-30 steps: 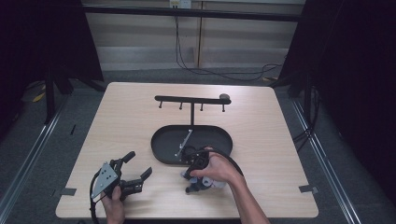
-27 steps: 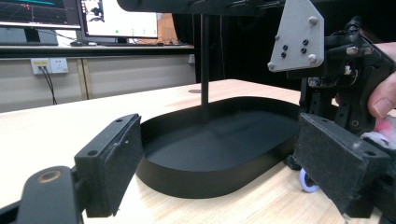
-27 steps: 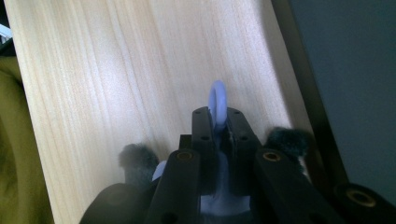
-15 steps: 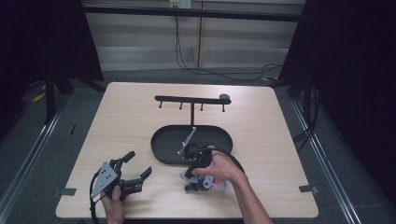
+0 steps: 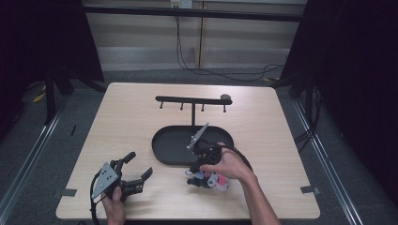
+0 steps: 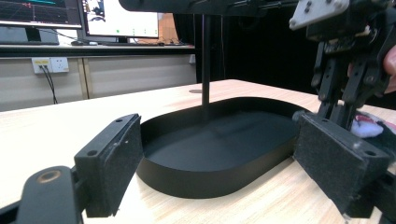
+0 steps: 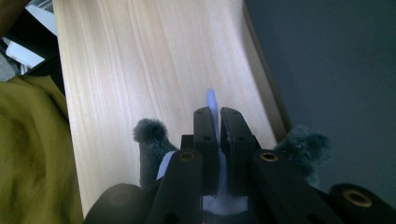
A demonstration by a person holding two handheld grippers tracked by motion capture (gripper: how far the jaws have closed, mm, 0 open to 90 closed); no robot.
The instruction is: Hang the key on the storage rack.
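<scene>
Since the right gripper (image 7: pixel 218 122) is pinched on a thin pale tab (image 7: pixel 211 99) of the small fuzzy pink-and-white plush toy (image 5: pixel 213 180), I'd guess it's light, floppy, while the left gripper (image 5: pixel 136 169) sits spread apart.

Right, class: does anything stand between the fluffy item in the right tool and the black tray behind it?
Nothing visible does. The fluffy item, shut in the right tool, is just short of the near rim of the black tray. The tray's floor is bare apart from the rack post.
</scene>
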